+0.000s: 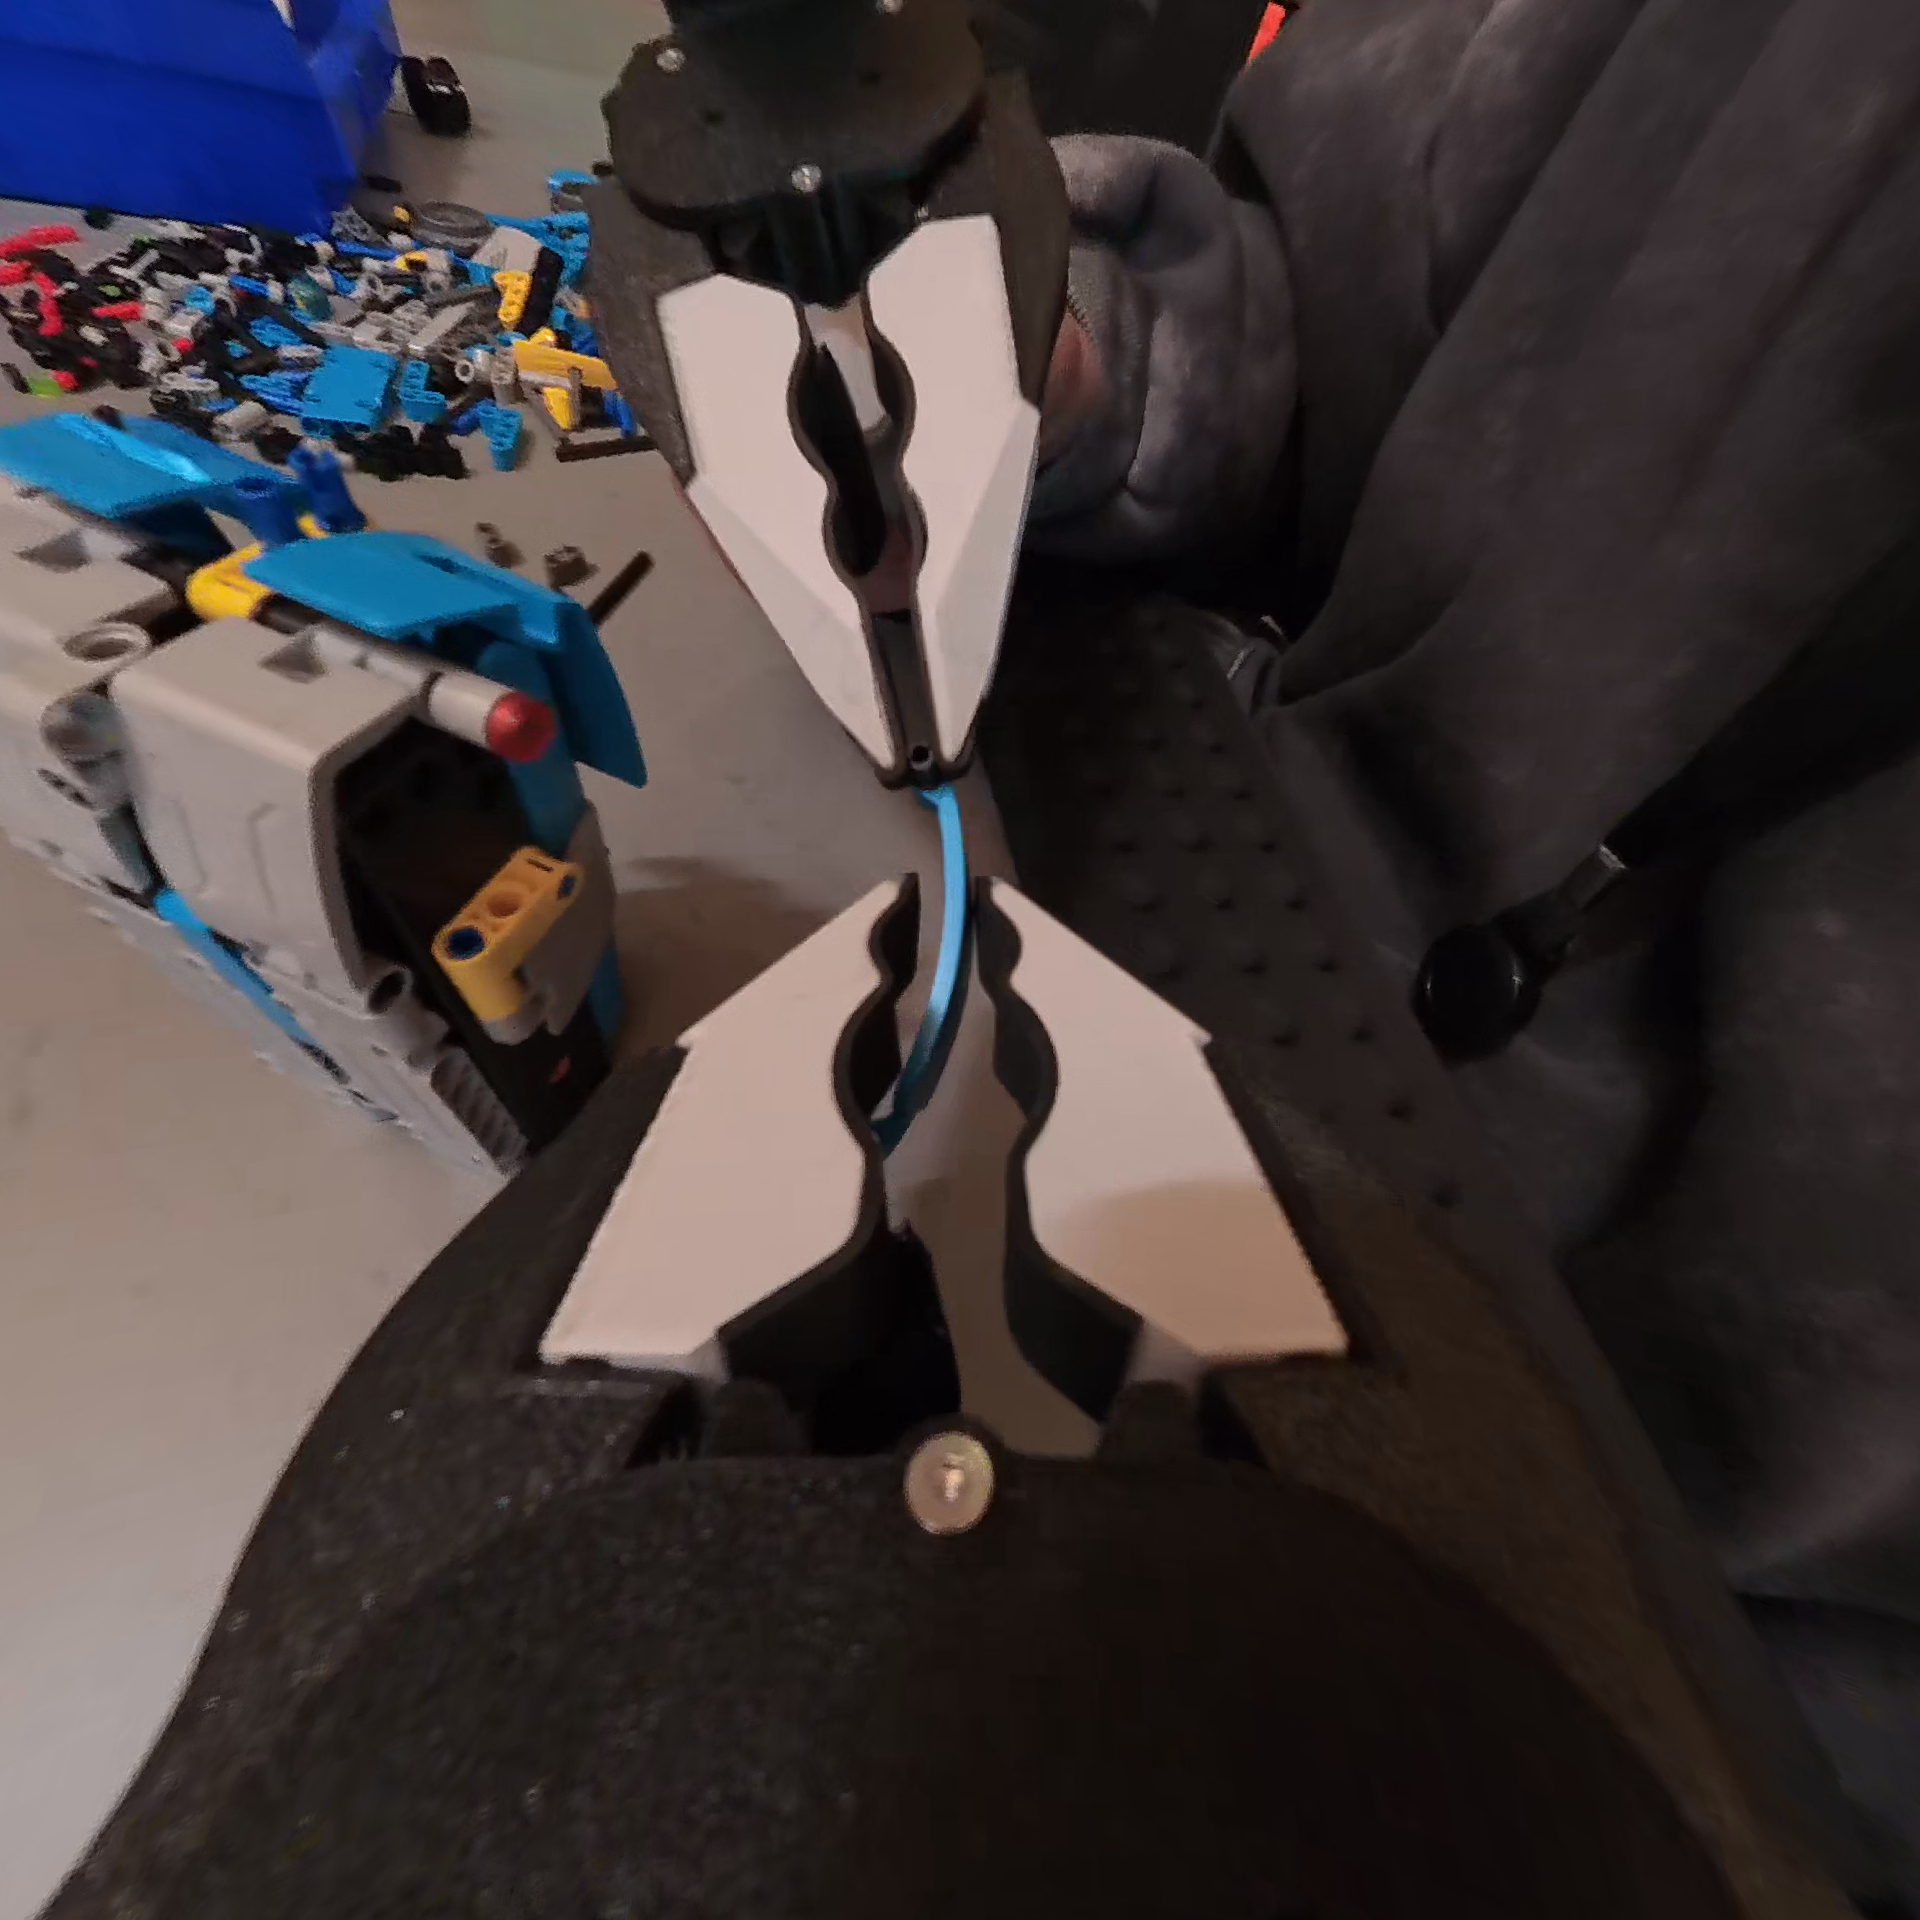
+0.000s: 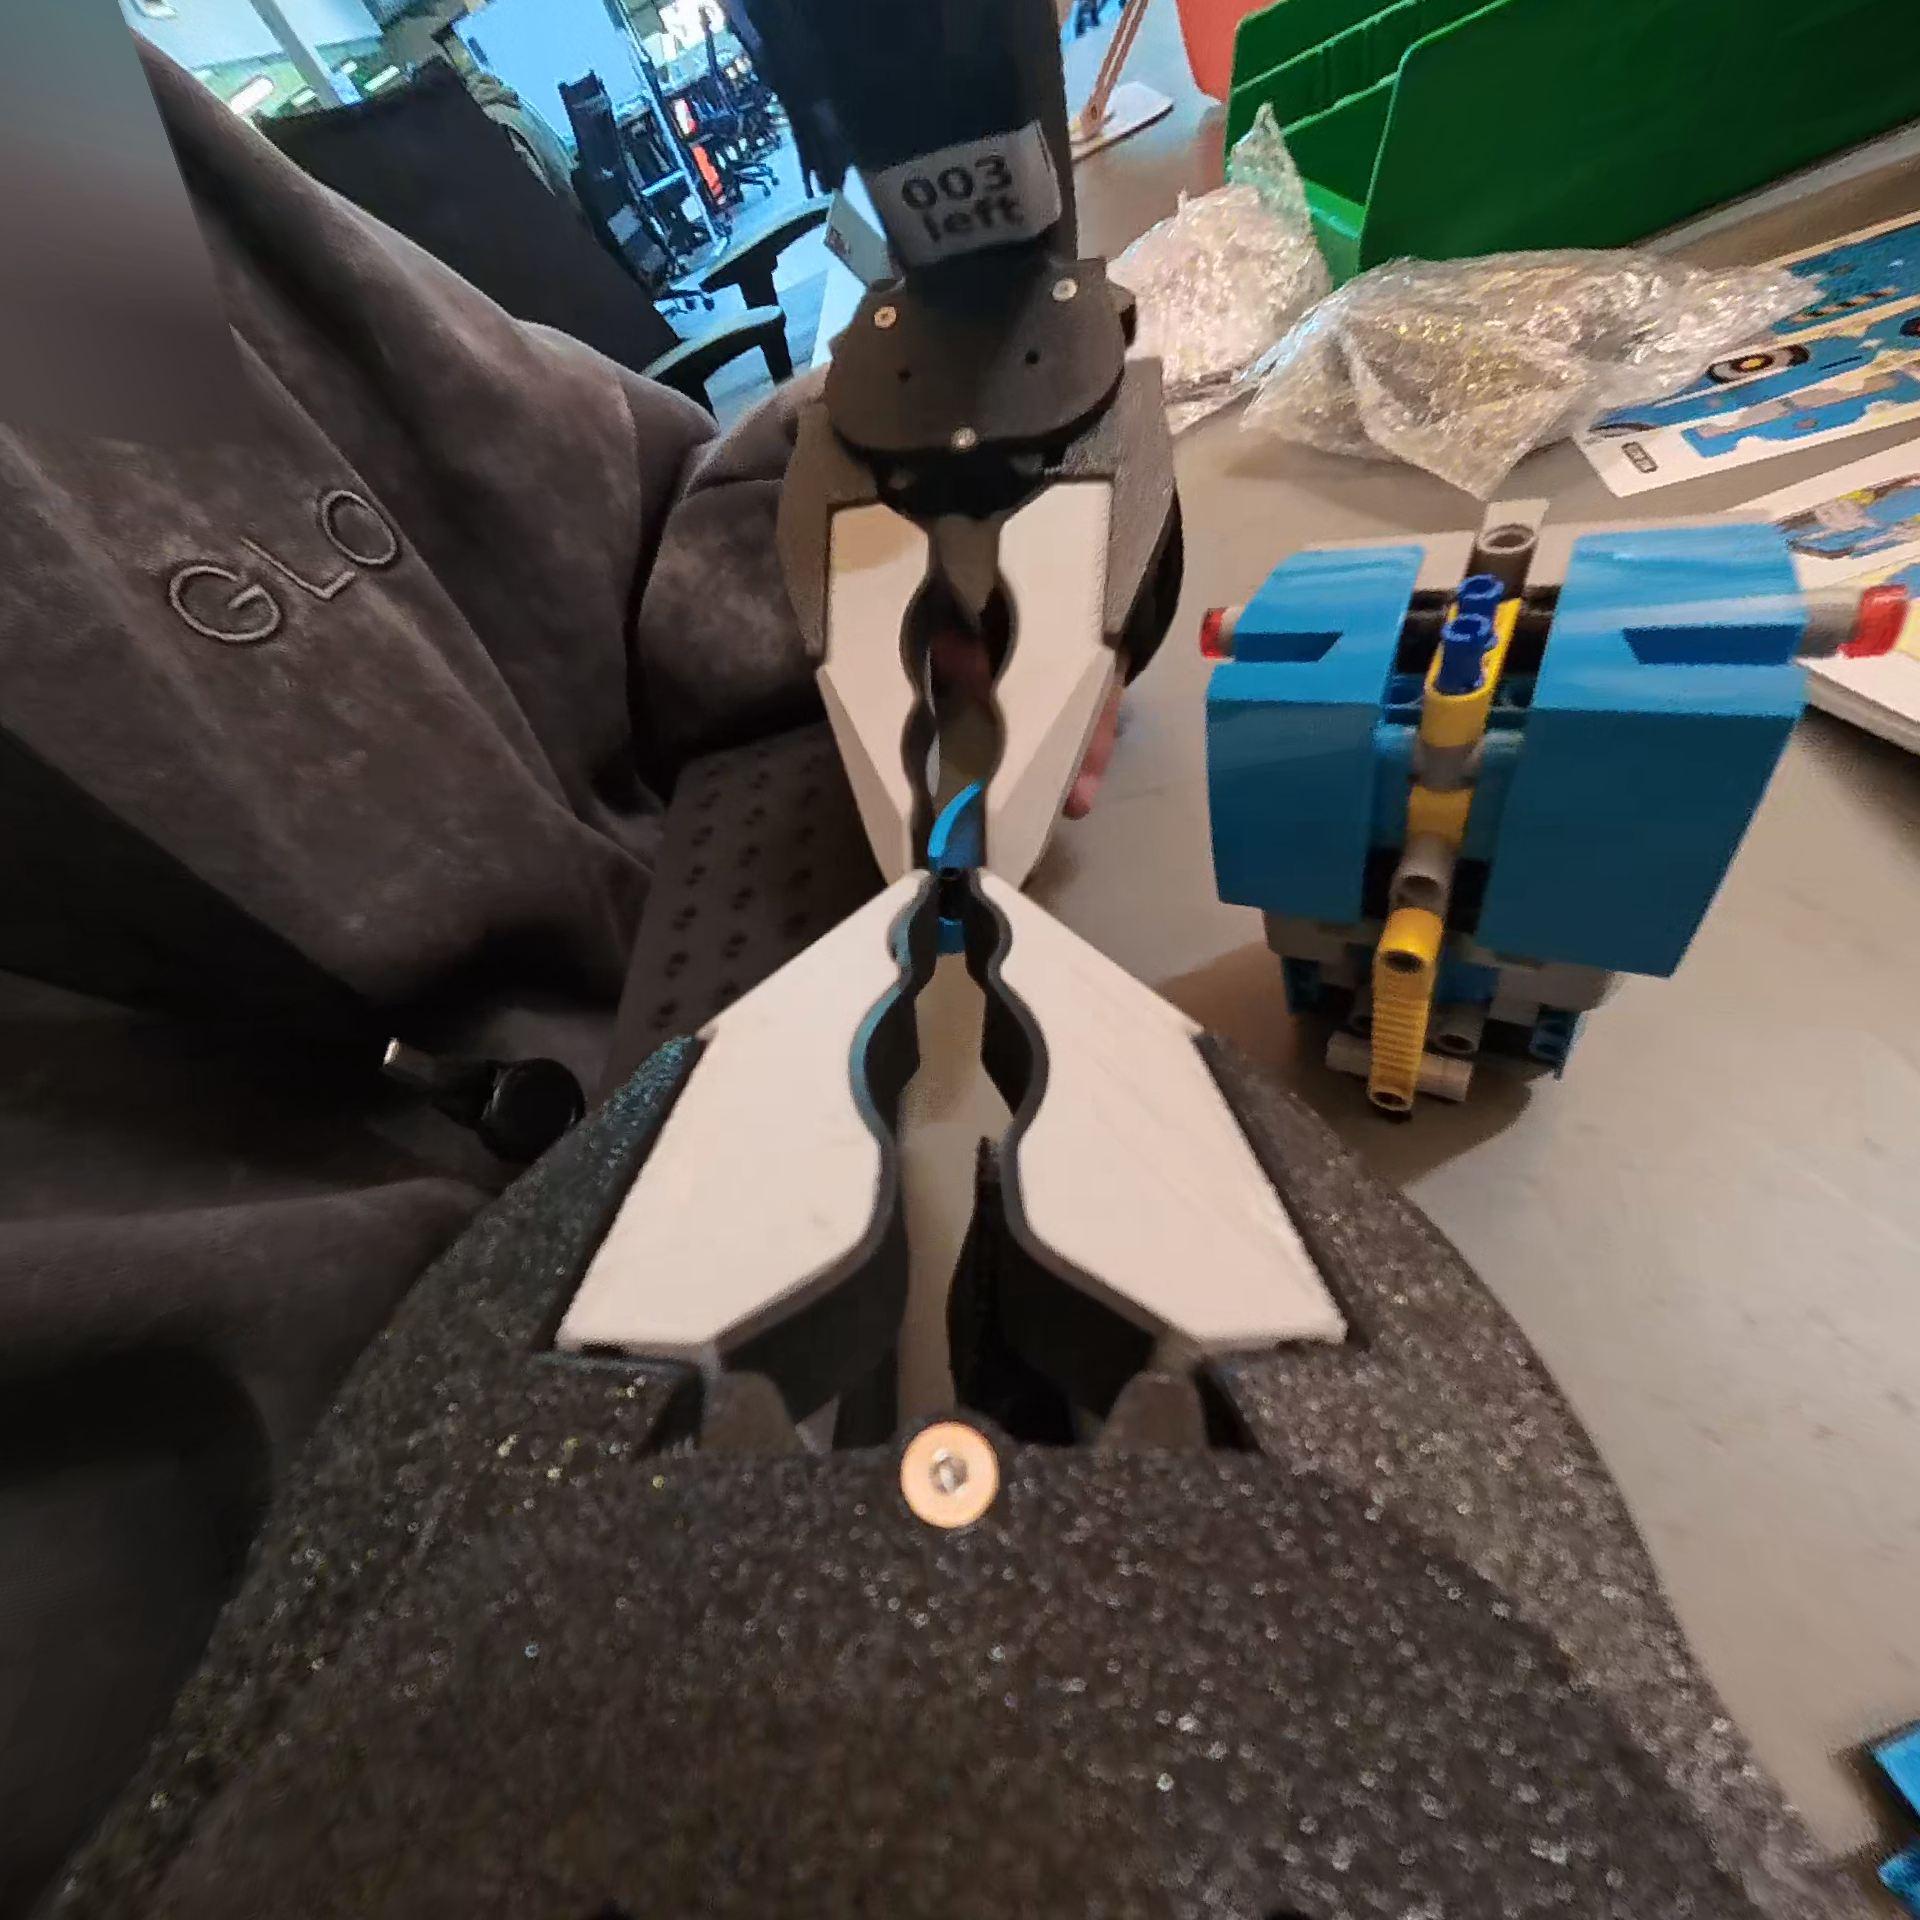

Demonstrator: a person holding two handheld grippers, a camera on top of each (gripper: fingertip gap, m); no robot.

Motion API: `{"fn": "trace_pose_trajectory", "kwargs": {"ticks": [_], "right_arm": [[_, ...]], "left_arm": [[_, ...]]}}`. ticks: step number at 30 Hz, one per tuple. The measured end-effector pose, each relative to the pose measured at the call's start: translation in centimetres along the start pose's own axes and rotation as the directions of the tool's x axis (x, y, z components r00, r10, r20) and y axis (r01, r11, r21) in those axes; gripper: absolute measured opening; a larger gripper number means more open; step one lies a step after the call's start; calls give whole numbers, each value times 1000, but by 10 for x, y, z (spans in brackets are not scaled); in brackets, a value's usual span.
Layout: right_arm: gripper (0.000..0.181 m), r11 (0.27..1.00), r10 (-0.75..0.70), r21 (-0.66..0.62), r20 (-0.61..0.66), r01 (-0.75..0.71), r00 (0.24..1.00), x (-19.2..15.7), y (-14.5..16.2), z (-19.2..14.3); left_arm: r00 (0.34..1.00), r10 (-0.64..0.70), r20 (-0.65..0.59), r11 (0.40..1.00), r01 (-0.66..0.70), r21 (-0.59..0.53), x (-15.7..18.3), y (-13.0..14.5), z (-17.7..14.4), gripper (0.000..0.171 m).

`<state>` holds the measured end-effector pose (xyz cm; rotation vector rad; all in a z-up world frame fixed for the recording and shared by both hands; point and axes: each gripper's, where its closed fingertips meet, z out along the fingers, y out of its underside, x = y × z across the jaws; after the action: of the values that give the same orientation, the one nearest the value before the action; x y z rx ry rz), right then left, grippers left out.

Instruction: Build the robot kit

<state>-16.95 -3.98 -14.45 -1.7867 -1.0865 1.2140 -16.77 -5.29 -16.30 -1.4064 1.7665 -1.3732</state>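
My left gripper is shut on a thin curved blue strip that runs up between its white pads. My right gripper comes in from above, tip to tip with it, and is shut on a small black pin at the strip's upper end. In the right wrist view, my right gripper pinches the black pin. The left gripper faces it from above with the blue strip in its tips. Both are held above the table, in front of a person's dark grey sweatshirt.
A brick model in grey, blue and yellow stands on the table beside the grippers. A pile of loose pieces and a blue bin lie farther off. A green bin, clear plastic bags and printed sheets are behind the model.
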Motion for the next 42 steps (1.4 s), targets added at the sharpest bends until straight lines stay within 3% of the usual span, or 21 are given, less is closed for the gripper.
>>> {"fn": "trace_pose_trajectory", "kwargs": {"ticks": [5,12,33,35,36,37,40,42], "right_arm": [[3,1000,-3,1,-18,3,1000,2,2,1],[2,997,-37,-70,22,38,999,-6,16,7],[0,996,-16,-89,121,27,993,-15,26,14],[0,962,24,260,242,-89,970,-27,-40,-13],[0,967,48,235,216,-100,975,-16,-36,-12],[0,990,71,109,147,-87,987,-4,-10,-3],[0,982,77,168,81,-90,994,4,-17,-23],[0,998,39,41,-23,-39,999,17,5,-23]], "left_arm": [[999,-34,8,998,33,53,-2,-7,8,2],[1000,12,20,998,-11,-55,6,9,15,1],[999,-25,-35,990,20,-143,18,26,29,0],[998,38,-58,970,-51,-239,29,39,43,1],[997,45,-66,972,-59,-229,31,36,47,1],[998,14,-67,975,-28,-218,29,35,44,1],[999,5,-39,981,-12,-193,23,33,35,1],[1000,-4,-9,989,2,-149,15,26,32,1]]}}
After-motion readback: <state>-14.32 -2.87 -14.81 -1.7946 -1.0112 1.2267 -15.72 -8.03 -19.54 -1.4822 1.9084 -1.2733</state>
